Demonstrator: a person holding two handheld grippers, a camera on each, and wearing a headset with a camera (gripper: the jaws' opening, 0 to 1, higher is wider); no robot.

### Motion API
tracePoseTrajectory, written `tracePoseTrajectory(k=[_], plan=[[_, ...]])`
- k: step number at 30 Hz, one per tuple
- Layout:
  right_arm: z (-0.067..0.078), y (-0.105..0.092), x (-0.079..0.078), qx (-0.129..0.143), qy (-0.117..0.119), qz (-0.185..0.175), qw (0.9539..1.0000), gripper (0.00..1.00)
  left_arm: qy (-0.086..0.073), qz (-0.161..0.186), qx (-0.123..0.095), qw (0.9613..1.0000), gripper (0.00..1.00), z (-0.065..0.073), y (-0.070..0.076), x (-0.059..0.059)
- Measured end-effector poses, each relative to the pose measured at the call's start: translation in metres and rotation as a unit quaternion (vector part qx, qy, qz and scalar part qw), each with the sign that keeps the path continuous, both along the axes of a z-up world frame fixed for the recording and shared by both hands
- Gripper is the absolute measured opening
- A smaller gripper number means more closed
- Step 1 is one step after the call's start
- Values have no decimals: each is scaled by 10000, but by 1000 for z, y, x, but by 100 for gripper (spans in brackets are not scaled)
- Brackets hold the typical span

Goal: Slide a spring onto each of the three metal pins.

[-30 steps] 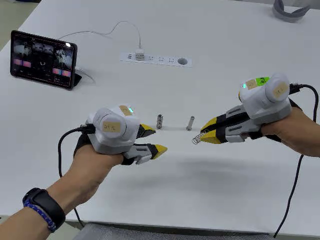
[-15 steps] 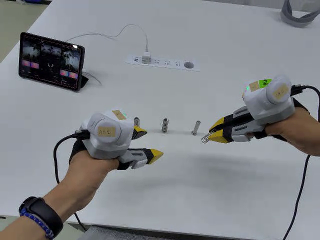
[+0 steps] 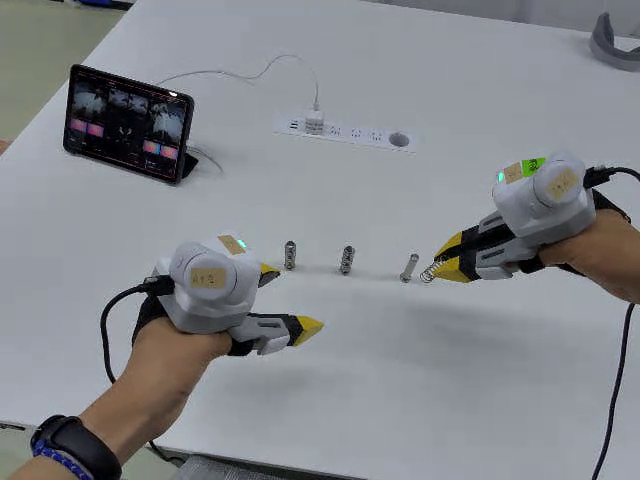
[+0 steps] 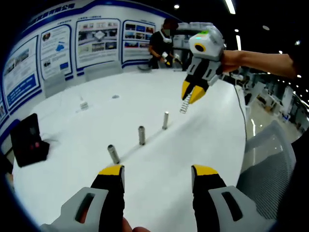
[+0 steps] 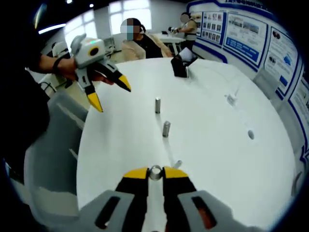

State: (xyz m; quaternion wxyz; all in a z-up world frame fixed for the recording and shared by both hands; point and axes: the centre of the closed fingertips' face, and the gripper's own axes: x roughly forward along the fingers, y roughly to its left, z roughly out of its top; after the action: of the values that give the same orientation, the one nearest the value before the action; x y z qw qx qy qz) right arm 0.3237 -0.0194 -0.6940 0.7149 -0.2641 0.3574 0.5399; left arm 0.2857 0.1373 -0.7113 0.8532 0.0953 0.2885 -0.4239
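Head view: the right claw (image 3: 447, 262) is pinched tight on a spring (image 3: 429, 271), which sticks out leftward past the yellow tips. Compared with the earlier pictures, the spring's free end has closed in on the rightmost pin (image 3: 409, 267). It was off to that pin's right and nearer the person, and now it sits just beside the pin's top, not yet over it. I judge the last threading is about to start: the middle pin (image 3: 347, 260) and the left pin (image 3: 290, 255) look ribbed, as if already sprung, while the rightmost is smooth. The right gripper view has the spring's round end between the jaws and the bare pin just beyond, a little right of the axis. The left claw (image 3: 290, 298) is spread wide and empty, hovering on the near side of the left pin. Farther out on the desk (image 3: 400, 390) stand a tablet (image 3: 130, 122) and a power strip (image 3: 345, 132).
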Motion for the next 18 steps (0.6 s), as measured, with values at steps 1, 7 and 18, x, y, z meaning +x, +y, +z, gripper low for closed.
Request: tracePoseTrajectory(k=[1, 7, 18], plan=[[-1, 0, 2, -36, -5, 6, 10000, 12, -24, 38, -15, 10000, 58, 1, 2, 0], [-4, 1, 11, -135, -54, 10, 9999, 12, -48, 143, -59, 9999, 64, 1, 12, 1], [-14, -1, 27, -334, -105, -10, 9994, 12, 37, 232, -11, 9997, 70, -2, 31, 0]])
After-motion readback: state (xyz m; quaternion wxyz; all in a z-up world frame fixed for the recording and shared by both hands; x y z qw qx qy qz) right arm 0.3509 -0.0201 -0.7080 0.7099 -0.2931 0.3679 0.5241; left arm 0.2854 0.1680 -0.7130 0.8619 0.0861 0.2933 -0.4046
